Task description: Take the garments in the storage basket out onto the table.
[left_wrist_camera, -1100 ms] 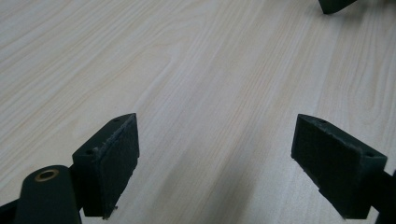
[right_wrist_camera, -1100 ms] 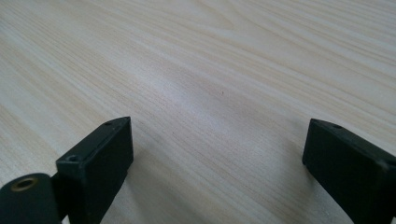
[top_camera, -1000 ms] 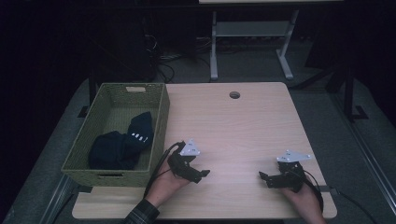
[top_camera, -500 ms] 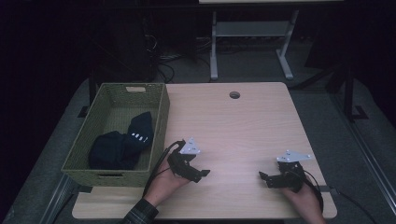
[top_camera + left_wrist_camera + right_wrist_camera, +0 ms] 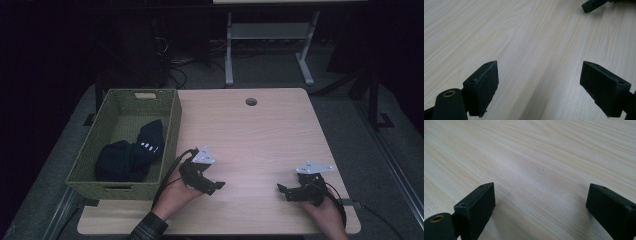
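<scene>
Two black grippers, left gripper (image 5: 218,186) and right gripper (image 5: 281,189), are each carrying a grey three-cornered plate and trailing a black cable. Flat textured pads (image 5: 489,82) are lining the jaws. A plaid cuff (image 5: 149,230) is showing at the left wrist.

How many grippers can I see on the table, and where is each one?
2. The left gripper is at the table's near edge, just right of the basket, jaws open. The right gripper is near the table's front right corner, jaws open too. Neither holds anything.

Dim room, sharp bright close-ups
</scene>
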Action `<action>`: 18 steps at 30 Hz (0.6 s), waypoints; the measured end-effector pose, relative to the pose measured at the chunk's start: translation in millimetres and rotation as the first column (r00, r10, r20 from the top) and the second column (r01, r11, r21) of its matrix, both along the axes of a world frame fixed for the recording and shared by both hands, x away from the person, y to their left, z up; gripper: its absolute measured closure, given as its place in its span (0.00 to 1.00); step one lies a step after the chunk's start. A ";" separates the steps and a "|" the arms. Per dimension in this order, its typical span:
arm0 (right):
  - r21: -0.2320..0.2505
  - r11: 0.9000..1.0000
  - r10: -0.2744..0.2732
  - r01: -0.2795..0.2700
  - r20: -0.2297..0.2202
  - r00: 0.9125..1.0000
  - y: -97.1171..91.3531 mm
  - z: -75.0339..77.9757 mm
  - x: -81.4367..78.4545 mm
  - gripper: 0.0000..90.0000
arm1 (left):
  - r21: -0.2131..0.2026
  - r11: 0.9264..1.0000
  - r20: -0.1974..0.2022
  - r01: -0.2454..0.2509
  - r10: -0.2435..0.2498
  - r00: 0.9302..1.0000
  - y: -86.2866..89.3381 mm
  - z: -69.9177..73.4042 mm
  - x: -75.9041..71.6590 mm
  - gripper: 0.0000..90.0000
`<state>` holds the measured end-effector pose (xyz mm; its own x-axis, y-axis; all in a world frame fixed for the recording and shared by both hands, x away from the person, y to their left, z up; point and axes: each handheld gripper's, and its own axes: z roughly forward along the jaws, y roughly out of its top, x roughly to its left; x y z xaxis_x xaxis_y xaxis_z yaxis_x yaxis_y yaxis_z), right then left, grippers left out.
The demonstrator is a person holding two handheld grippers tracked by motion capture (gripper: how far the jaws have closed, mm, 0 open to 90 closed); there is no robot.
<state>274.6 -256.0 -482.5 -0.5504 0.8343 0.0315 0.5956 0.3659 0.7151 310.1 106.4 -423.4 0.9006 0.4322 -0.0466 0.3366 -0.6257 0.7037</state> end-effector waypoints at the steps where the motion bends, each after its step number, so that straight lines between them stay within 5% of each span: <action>1: 0.001 1.000 0.000 0.000 0.000 1.000 0.1 0.0 0.0 0.09 | -0.004 1.000 -0.006 -0.001 0.001 1.000 -0.2 0.5 -0.3 0.17; 18: 0.001 1.000 -0.001 0.001 0.001 1.000 0.1 -0.1 0.0 0.09 | -0.001 1.000 -0.021 0.009 -0.009 1.000 -1.3 10.8 1.4 0.17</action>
